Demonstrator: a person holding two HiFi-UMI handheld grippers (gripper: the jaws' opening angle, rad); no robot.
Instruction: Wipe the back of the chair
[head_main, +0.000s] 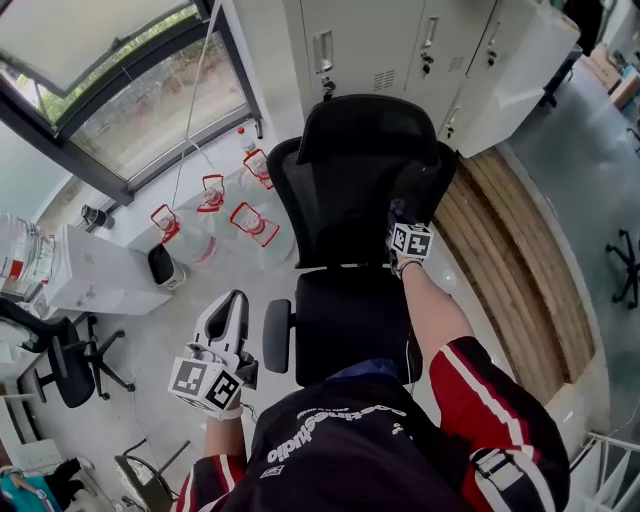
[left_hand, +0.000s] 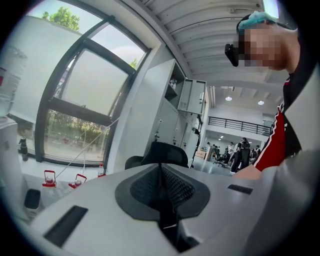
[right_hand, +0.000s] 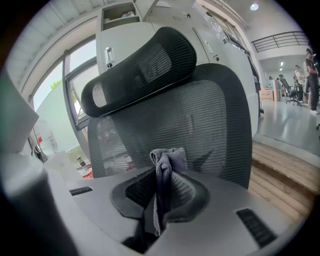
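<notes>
A black mesh office chair stands in front of me, its backrest (head_main: 350, 195) and headrest (head_main: 365, 125) facing me above the seat (head_main: 345, 320). My right gripper (head_main: 398, 215) is held against the right side of the backrest's front and is shut on a grey cloth (right_hand: 167, 159). The cloth's bunched end sticks out past the jaws toward the mesh backrest (right_hand: 205, 115), under the headrest (right_hand: 137, 67). My left gripper (head_main: 234, 302) hangs left of the chair's armrest (head_main: 277, 335), jaws closed with nothing in them. The left gripper (left_hand: 161, 172) points at the chair (left_hand: 162, 152) from the side.
Several water jugs with red handles (head_main: 215, 215) stand on the floor left of the chair, under a large window (head_main: 120, 100). White lockers (head_main: 400, 45) rise behind it. A wooden platform (head_main: 515, 260) lies to the right. A white cabinet (head_main: 100, 270) and another black chair (head_main: 60, 360) are at the left.
</notes>
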